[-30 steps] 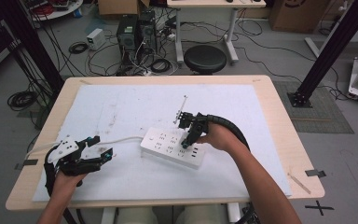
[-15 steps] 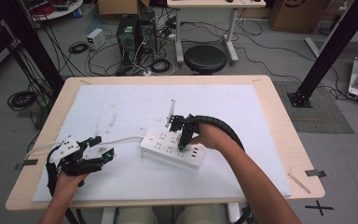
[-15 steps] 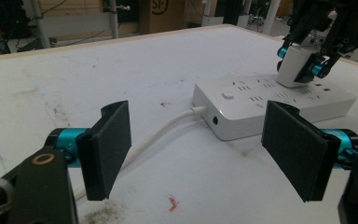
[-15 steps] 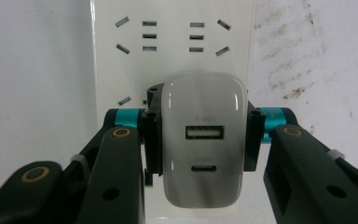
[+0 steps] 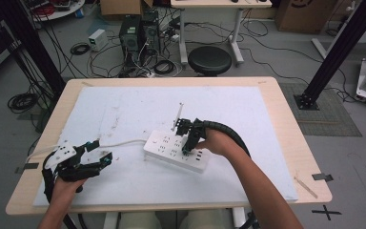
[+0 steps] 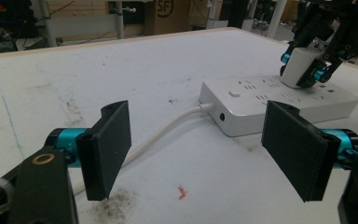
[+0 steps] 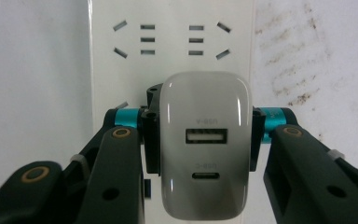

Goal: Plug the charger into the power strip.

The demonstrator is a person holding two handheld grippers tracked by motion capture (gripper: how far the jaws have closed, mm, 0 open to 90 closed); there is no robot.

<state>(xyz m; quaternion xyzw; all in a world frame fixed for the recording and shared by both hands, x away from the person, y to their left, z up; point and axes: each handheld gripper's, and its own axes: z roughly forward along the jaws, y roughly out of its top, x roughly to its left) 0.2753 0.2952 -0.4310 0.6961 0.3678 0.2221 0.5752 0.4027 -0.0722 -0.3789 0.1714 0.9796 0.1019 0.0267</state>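
Observation:
A white power strip (image 5: pixel 169 149) lies near the table's middle, and its white cord (image 5: pixel 119 143) runs off to the left. My right gripper (image 5: pixel 187 147) points down over the strip's right part, shut on a white USB charger (image 7: pixel 206 140). Black pads (image 7: pixel 151 140) press on both of the charger's sides. In the left gripper view the charger (image 6: pixel 300 65) sits slightly tilted right at the strip's top face (image 6: pixel 261 100). Whether its prongs are in a socket is hidden. My left gripper (image 5: pixel 102 152) rests at the front left, open, its pads (image 6: pixel 109 140) wide apart with nothing between them.
A white mat (image 5: pixel 124 105) covers most of the wooden table (image 5: pixel 286 124). The cord (image 6: pixel 168 130) lies on the mat just ahead of my left gripper. Beyond the far edge stand a black stool (image 5: pixel 209 59), computer cases and floor cables.
My right gripper with the charger has edged slightly left over the strip. The left hand has stayed put.

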